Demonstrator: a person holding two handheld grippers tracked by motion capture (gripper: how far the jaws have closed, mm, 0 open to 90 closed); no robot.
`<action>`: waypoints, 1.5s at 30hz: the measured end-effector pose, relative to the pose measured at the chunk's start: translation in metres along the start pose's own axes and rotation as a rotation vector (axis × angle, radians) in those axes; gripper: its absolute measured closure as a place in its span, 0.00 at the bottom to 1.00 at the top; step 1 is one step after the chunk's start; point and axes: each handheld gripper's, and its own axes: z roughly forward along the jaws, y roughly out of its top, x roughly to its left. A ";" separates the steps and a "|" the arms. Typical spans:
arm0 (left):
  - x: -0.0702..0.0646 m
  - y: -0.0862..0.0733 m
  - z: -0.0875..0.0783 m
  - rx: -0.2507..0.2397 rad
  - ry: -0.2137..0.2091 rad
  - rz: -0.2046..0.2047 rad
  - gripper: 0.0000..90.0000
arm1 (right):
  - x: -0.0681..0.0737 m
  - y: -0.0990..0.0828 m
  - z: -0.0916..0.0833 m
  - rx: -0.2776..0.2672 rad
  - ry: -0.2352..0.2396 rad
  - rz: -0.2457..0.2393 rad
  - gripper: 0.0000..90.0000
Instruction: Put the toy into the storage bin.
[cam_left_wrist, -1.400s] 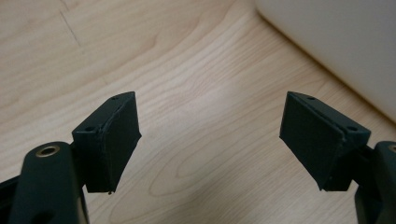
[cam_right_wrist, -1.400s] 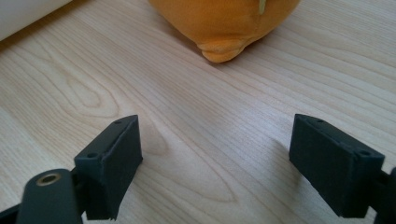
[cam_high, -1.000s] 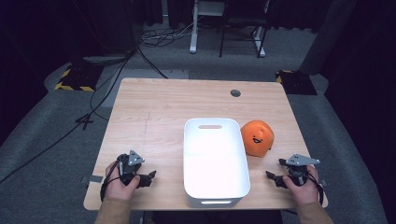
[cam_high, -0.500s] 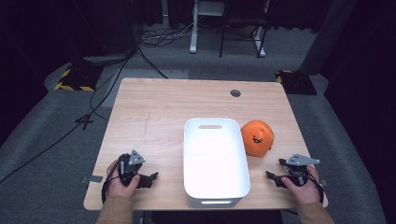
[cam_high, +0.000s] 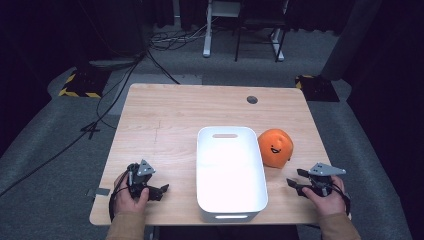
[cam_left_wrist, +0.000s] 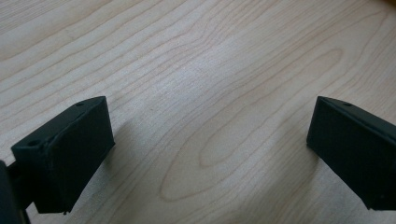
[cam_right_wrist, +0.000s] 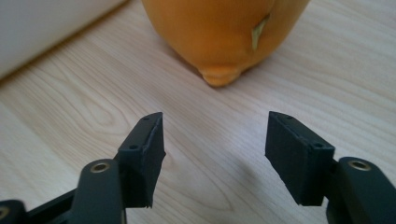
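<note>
An orange plush toy (cam_high: 274, 147) with a smiling face sits on the wooden table (cam_high: 170, 120), touching the right side of a white bin (cam_high: 229, 172). In the right gripper view the plush toy (cam_right_wrist: 224, 32) lies just ahead of my right gripper (cam_right_wrist: 215, 147), whose jaws stand open with nothing between them. In the high view my right gripper (cam_high: 299, 180) rests near the table's front right corner, a little in front of the toy. My left gripper (cam_high: 159, 191) sits at the front left, left of the bin. Its jaws (cam_left_wrist: 205, 154) are wide open over bare wood.
The white bin has a handle slot at its far end and looks empty. A round grommet hole (cam_high: 252, 99) is at the table's back right. Cables (cam_high: 120, 80) run over the floor beyond the far left corner.
The left hand has shifted its gripper slightly. The right gripper, the toy and the bin stay put.
</note>
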 end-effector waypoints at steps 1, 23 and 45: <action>0.000 0.000 0.000 0.000 0.000 0.000 0.01 | 0.000 0.003 -0.003 -0.014 0.005 0.008 0.43; 0.000 0.000 0.000 0.000 -0.002 0.000 0.01 | 0.012 0.077 -0.035 -0.133 0.019 -0.054 0.38; 0.000 0.000 0.000 -0.001 -0.005 0.000 0.01 | -0.024 0.122 0.000 -0.187 0.054 -0.050 0.58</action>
